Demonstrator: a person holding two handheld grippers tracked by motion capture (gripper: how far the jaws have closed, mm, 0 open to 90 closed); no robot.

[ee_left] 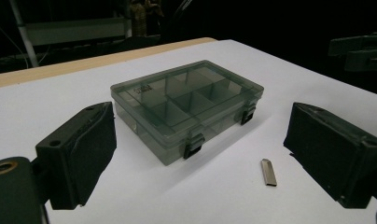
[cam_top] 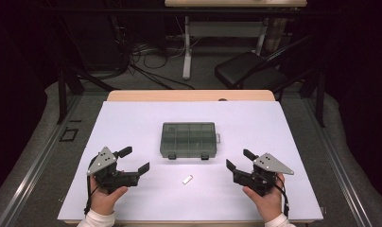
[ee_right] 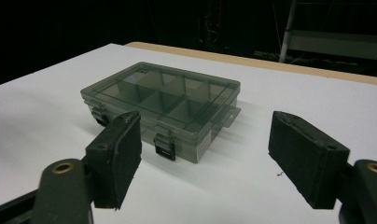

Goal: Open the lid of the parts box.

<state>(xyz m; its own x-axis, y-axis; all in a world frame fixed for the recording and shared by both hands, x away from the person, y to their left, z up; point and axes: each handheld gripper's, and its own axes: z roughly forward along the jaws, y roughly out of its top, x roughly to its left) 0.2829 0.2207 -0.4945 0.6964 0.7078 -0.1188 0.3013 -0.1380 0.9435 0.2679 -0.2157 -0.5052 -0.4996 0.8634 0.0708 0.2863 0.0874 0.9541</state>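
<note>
One box (cam_top: pixel 188 140) sits near the middle of the white sheet (cam_top: pixel 132 118) that covers the table (cam_top: pixel 189 95). It is smoky and see-through, its lid is shut, and dividers split the inside into compartments; two black latches face the person, and a small tab juts from its right end. The compartments look empty, though the tint makes that hard to judge. Just in front of the box, apart from it, a small metal clip (cam_top: pixel 187 179) lies flat on the sheet, between the two grippers. The left gripper (cam_top: pixel 134 160) rests low at the sheet's near left, held in the left hand (cam_top: pixel 105 196), jaws spread wide with nothing between them; in its own view the box (ee_left: pixel 186 107) and clip (ee_left: pixel 268 172) lie ahead in the gap. The right gripper (cam_top: pixel 238 159), in the right hand (cam_top: pixel 264 201), mirrors it at the near right, jaws likewise wide apart and empty, aimed at the box (ee_right: pixel 161 106). Beyond the table stand a dark chair (cam_top: pixel 248 68) and cables (cam_top: pixel 146 52) on the floor
</note>
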